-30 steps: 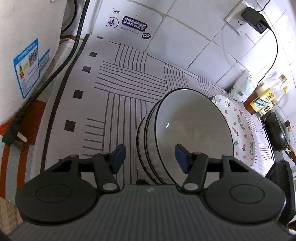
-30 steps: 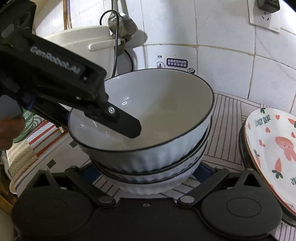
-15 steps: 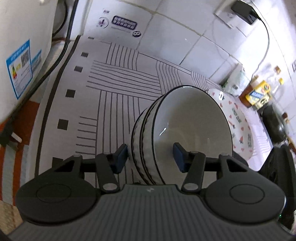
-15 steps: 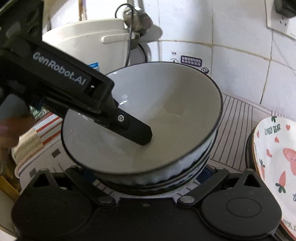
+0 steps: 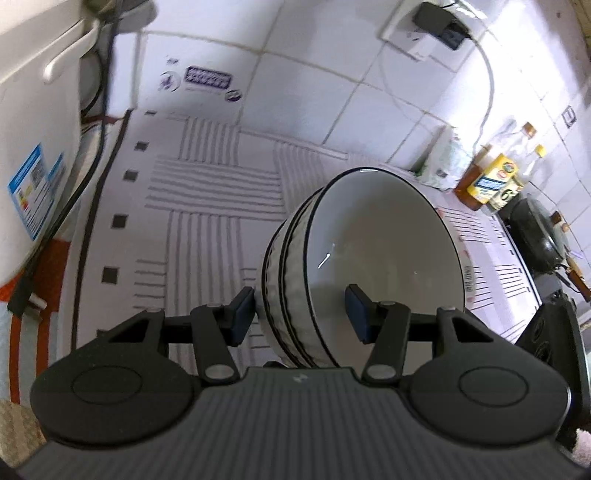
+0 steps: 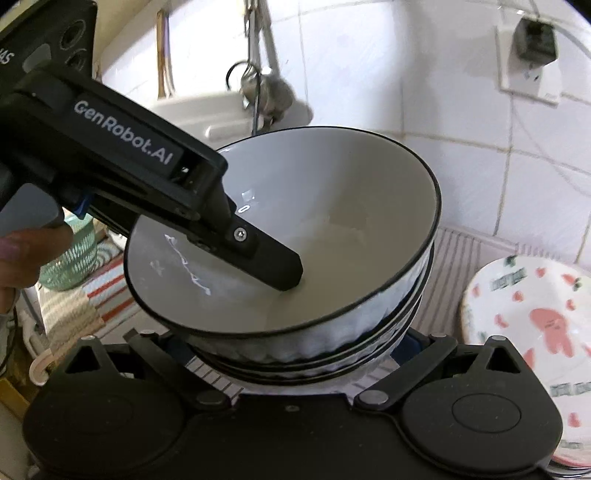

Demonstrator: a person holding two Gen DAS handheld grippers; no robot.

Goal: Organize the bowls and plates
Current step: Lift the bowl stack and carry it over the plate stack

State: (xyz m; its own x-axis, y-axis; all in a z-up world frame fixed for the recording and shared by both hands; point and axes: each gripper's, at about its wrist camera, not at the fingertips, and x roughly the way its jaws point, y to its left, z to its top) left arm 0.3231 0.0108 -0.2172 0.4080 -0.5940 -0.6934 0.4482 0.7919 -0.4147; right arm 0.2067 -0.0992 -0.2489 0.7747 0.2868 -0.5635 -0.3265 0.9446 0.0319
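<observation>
left wrist view: the left tongs (image 5: 299, 314) sit at the lower middle of the frame with their blue pads apart, one pad outside the stack of bowls (image 5: 364, 266) and the other inside the top bowl. the left pad sits just beside the ribbed outer wall; whether either pad touches the bowl cannot be told. the bowls are white with dark rims, nested and tilted, in the centre right of the frame over the striped mat (image 5: 207, 206) that covers the table. at the left edge stands a white appliance (image 5: 33, 122) with a blue label. bottles (image 5: 495, 177) and a dark pan (image 5: 535, 232) sit at the right edge, below a wall socket (image 5: 424, 33) with a plugged adapter in the upper right.

right wrist view: the stack of bowls (image 6: 332, 221) fills the middle of the frame, leaning towards the camera. one finger of the left tongs (image 6: 258, 254) reaches from the upper left down into the top bowl, its tip on the inner wall. the right tongs (image 6: 291, 347) are spread wide at the bottom of the frame, with the lowest bowls between them; their tips are hidden behind the bowls, so contact cannot be told. a plate (image 6: 535, 321) with pink hearts and a cartoon print sits at the right edge, near the bowls. a hand (image 6: 22, 254) shows at the left edge.
</observation>
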